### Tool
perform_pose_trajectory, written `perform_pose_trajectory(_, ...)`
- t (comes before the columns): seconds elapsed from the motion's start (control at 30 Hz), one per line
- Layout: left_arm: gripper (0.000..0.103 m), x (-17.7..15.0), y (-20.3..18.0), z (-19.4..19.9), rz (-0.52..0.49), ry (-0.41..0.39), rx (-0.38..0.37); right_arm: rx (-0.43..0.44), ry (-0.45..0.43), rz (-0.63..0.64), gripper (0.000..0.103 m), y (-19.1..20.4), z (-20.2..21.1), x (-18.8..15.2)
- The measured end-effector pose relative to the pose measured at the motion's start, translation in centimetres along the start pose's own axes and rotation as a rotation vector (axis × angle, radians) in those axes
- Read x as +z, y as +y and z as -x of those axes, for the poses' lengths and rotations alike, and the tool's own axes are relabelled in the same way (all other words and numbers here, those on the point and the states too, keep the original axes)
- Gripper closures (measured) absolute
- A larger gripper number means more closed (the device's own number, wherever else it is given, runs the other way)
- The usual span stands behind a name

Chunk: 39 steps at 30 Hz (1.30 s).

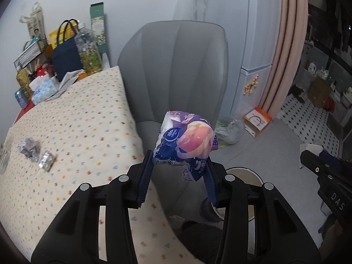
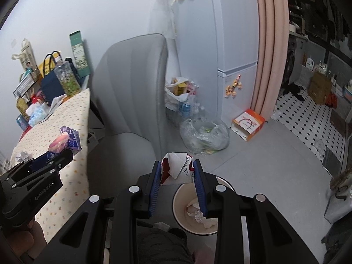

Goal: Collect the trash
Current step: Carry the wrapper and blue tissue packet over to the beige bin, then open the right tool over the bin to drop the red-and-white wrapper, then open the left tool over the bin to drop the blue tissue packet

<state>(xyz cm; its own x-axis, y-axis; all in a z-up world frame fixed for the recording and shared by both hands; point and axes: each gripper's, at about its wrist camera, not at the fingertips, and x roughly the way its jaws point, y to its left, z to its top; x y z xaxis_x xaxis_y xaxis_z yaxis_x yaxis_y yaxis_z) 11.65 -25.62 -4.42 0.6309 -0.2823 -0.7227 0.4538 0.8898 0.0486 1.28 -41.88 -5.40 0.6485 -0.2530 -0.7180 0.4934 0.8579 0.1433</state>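
Note:
My left gripper is shut on a crumpled purple and blue tissue wrapper, held in the air past the table's edge in front of the grey chair. From the right wrist view that same left gripper shows at the left with the wrapper. My right gripper is shut on a folded white and red carton, directly above a white waste bin on the floor that holds crumpled paper. Two crumpled foil scraps lie on the dotted tablecloth.
A grey chair stands between the table and a white fridge. Clear plastic bags and an orange box sit on the grey floor. Bags, jars and tissue packs crowd the table's far end.

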Motion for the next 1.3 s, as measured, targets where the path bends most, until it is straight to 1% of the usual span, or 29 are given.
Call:
perform_pose_trajectory(0.2,0.06,0.5,-1.6,-1.9,-0.021,0.031,-0.021,-0.016,0.02,-0.032,0.072,-1.8,-1.9,0.5)
perform_pose_trajectory(0.23,0.06,0.6,-1.9,-2.1,-0.024,0.033,-0.022,-0.023,0.021,-0.038,0.07,-2.2,-2.3,0.6)
perform_pose_trajectory(0.3,0.06,0.9,-2.3,-2.6,-0.031,0.039,-0.024,-0.044,0.019,-0.049,0.058,-2.9,-2.9,0.7)
perform_pose_trajectory(0.33,0.06,1.0,-2.5,-2.7,-0.034,0.041,-0.025,-0.051,0.015,-0.052,0.043,-3.1,-3.2,0.9)
perform_pose_trajectory(0.37,0.06,1.0,-2.8,-2.8,-0.037,0.043,-0.026,-0.065,0.006,-0.057,0.038,-3.5,-3.2,0.9)
perform_pose_trajectory(0.5,0.06,1.1,-3.9,-3.5,-0.055,0.054,-0.039,-0.08,0.008,-0.085,0.035,-5.0,-3.4,1.1)
perform_pose_trajectory(0.57,0.06,0.9,-4.8,-4.0,-0.069,0.065,-0.052,-0.099,0.004,-0.098,0.028,-6.0,-3.3,1.0)
perform_pose_trajectory(0.8,0.06,0.5,-8.1,-4.9,-0.129,0.092,-0.108,-0.143,-0.004,-0.144,0.022,-9.2,-2.3,0.4)
perform_pose_trajectory(0.97,0.06,0.3,-11.4,-5.3,-0.174,0.105,-0.168,-0.197,-0.024,-0.163,0.016,-11.3,-0.6,0.0)
perform_pose_trajectory(1.17,0.059,0.1,-14.6,-5.9,-0.221,0.128,-0.243,-0.25,-0.017,-0.198,0.014,-14.0,0.9,-0.1)
perform_pose_trajectory(1.2,0.058,0.1,-14.9,-6.0,-0.226,0.131,-0.25,-0.255,-0.015,-0.205,0.014,-14.3,1.1,-0.2)
perform_pose_trajectory(1.3,0.046,0.1,-15.9,-6.4,-0.233,0.166,-0.306,-0.279,-0.01,-0.222,0.011,-15.0,1.7,-0.5)
